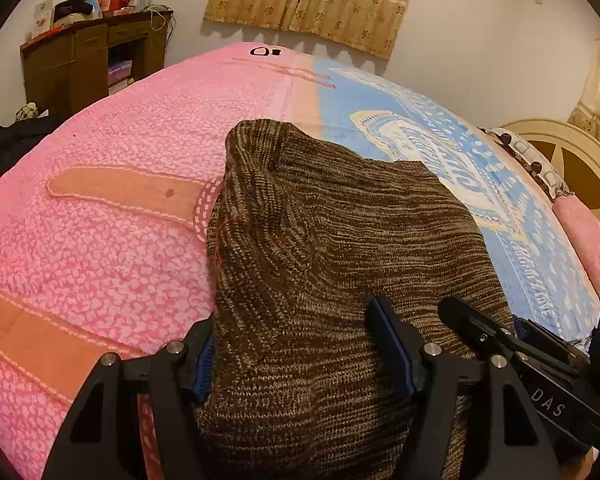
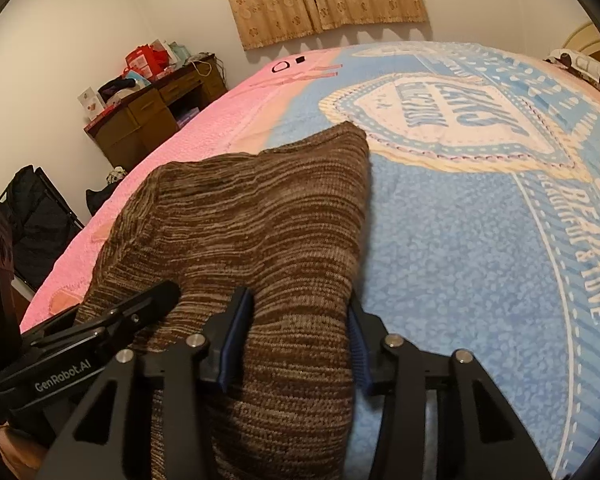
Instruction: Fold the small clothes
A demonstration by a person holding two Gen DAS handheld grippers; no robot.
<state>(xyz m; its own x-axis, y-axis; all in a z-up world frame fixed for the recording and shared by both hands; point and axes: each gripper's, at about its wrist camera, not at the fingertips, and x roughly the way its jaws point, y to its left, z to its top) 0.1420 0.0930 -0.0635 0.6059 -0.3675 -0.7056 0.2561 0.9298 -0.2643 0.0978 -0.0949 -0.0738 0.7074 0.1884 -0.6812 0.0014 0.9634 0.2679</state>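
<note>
Brown knit [image 1: 332, 240] on bed [image 1: 100, 240], long axis running away from both grippers. Left gripper [image 1: 304, 364] and right gripper [image 2: 292, 344] side by side, fingers clamping its near edge, equally near.

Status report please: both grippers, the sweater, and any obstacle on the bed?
Left gripper and right gripper both shut on sweater, side by side at near edge. Bed shows nothing in the way.
</note>
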